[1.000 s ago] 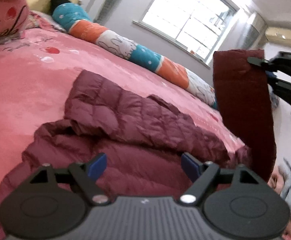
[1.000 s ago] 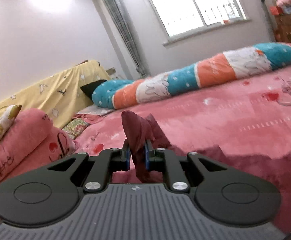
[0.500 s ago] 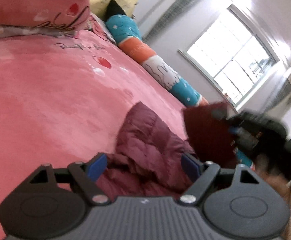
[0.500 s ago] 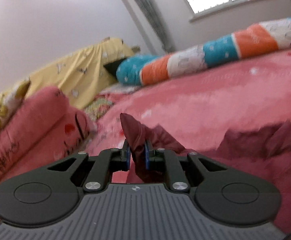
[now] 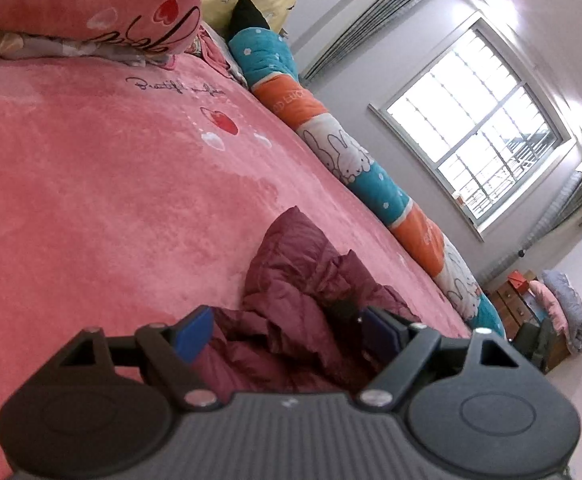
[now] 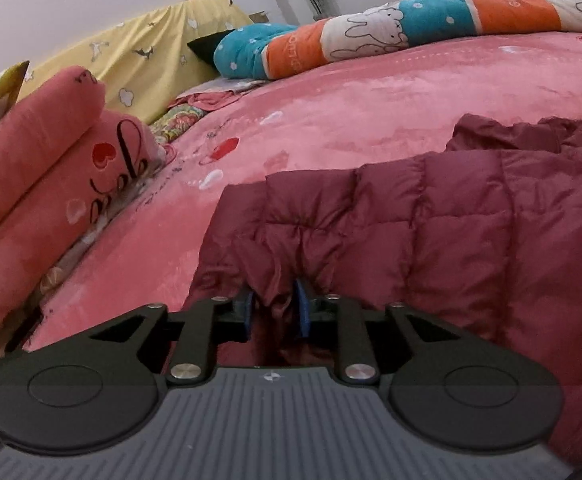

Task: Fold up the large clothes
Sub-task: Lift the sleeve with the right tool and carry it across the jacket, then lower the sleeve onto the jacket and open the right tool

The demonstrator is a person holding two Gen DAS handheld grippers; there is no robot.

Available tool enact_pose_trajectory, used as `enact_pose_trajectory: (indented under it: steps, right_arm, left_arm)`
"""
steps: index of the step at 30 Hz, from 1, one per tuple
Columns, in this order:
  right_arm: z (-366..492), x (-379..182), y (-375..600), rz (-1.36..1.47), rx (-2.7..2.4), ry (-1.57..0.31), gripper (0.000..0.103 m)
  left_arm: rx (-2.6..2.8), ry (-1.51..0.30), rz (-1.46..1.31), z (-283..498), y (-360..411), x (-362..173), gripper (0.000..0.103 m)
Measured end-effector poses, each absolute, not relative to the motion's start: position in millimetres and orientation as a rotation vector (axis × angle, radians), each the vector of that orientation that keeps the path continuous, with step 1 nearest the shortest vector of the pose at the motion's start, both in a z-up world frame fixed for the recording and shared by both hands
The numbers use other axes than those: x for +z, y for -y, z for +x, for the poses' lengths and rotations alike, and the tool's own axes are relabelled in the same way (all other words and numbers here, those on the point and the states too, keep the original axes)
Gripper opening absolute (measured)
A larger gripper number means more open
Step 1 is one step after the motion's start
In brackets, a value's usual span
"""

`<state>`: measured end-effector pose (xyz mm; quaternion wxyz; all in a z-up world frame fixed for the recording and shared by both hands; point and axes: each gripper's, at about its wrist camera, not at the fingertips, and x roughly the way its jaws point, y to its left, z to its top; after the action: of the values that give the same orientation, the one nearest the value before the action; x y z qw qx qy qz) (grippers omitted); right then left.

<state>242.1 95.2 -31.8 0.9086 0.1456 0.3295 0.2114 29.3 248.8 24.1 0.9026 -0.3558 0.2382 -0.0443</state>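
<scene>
Your right gripper, jaws opening with a pinch of cloth between them, sat at the near hem of the maroon down jacket on the pink bed, while your left gripper hovered wide and empty over its crumpled part.

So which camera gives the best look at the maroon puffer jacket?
The right wrist view: the maroon puffer jacket lies spread across the frame with its quilted panels clear. The left wrist view shows only a crumpled heap, partly behind the gripper.
</scene>
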Motion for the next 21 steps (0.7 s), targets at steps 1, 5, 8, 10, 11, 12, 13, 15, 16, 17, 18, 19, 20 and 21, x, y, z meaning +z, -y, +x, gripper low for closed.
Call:
enact_pose_trajectory:
  steps: [1, 5, 8, 10, 11, 12, 13, 15, 16, 17, 18, 19, 20, 21]
  right_arm:
    - [243.5, -30.3, -96.8, 0.301, 0.449, -0.679, 0.061]
    - [239.7, -17.2, -102.5, 0.277, 0.478, -0.661, 0.082]
    - [229.0, -12.9, -92.5, 0.303, 0.482, -0.647, 0.091]
    - [215.5, -3.9, -79.5, 0.313, 0.473, -0.629, 0.099]
    - [207.9, -0.1, -71.2, 0.315, 0.465, -0.620, 0.099]
    - [200.6, 3.7, -62.6, 0.317, 0.454, -0.612, 0.099]
    - [191.5, 8.1, -51.9, 0.322, 0.434, -0.600, 0.099]
    - [170.7, 15.9, -26.9, 0.324, 0.370, -0.557, 0.099]
    - [159.5, 20.5, -12.9, 0.316, 0.317, -0.526, 0.099]
    - [148.2, 25.5, 3.4, 0.306, 0.249, -0.492, 0.099]
    - [138.2, 29.5, 20.0, 0.296, 0.179, -0.461, 0.099]
    - [129.8, 32.6, 36.1, 0.285, 0.106, -0.432, 0.099]
    - [124.1, 34.3, 51.3, 0.281, 0.037, -0.415, 0.100]
    - [120.4, 35.1, 67.4, 0.283, -0.032, -0.401, 0.100]
  left_arm:
    - [-0.091, -0.492, -0.735, 29.1, -248.9, 24.2, 0.082]
    - [-0.079, -0.491, -0.743, 30.6, -251.3, 21.8, 0.082]
    - [-0.076, -0.491, -0.740, 30.8, -252.1, 21.0, 0.082]
    - [-0.073, -0.488, -0.730, 30.6, -252.2, 21.1, 0.082]
    - [-0.073, -0.487, -0.728, 30.5, -252.0, 20.7, 0.082]
    - [-0.074, -0.486, -0.725, 30.4, -251.4, 20.7, 0.082]
    - [-0.075, -0.488, -0.722, 30.9, -250.4, 20.4, 0.082]
    - [-0.082, -0.493, -0.712, 31.2, -247.3, 20.3, 0.082]
    - [-0.088, -0.496, -0.707, 31.5, -245.3, 20.2, 0.082]
    - [-0.097, -0.500, -0.700, 32.2, -242.8, 20.1, 0.082]
    - [-0.102, -0.503, -0.694, 32.8, -240.4, 19.9, 0.082]
    - [-0.108, -0.507, -0.687, 33.4, -238.0, 19.7, 0.082]
    - [-0.114, -0.511, -0.682, 33.9, -235.6, 19.3, 0.082]
    - [-0.119, -0.515, -0.677, 34.5, -233.4, 18.8, 0.082]
